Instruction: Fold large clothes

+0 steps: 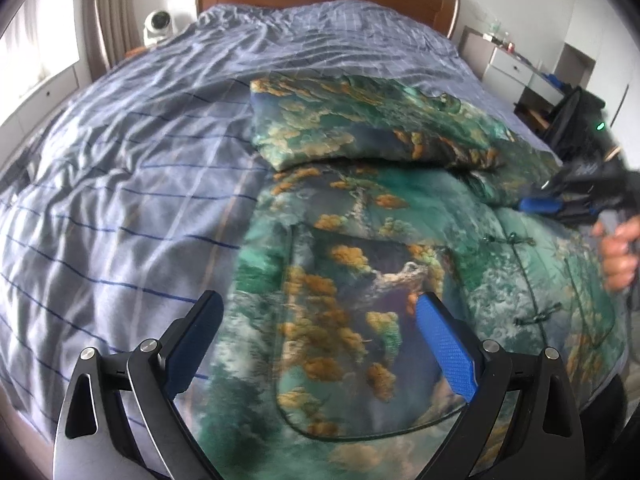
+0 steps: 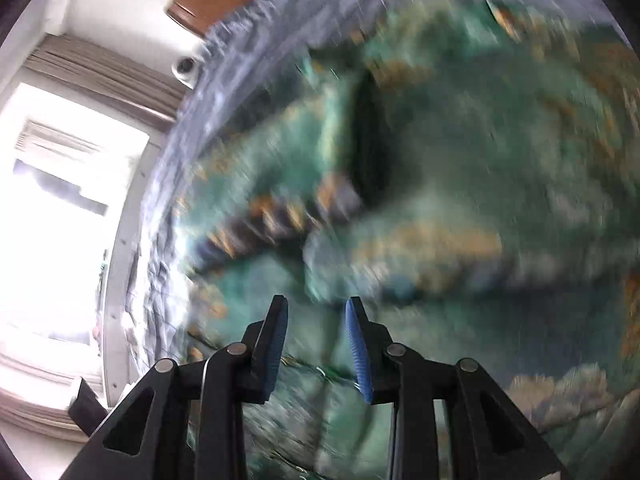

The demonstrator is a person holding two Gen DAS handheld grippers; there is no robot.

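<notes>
Jacket [image 1: 360, 280] lying across lower centre-right of left wrist view, spread on bedsheet [image 1: 120, 160] w/ sleeve [image 1: 360, 128] folded across top, prob. so body can be folded next.

L gripper [image 1: 320, 312] hovering wide, nothing btwn pads, lined up over pocket area.

R gripper [image 2: 316, 320] at bottom centre of right wrist view, narrow gap, empty; view blurring, so likely moving over fabric.

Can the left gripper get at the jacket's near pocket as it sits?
Probably yes. The left gripper hangs open right over the pocket of the jacket, with nothing between them; the right gripper is off to the side.
</notes>
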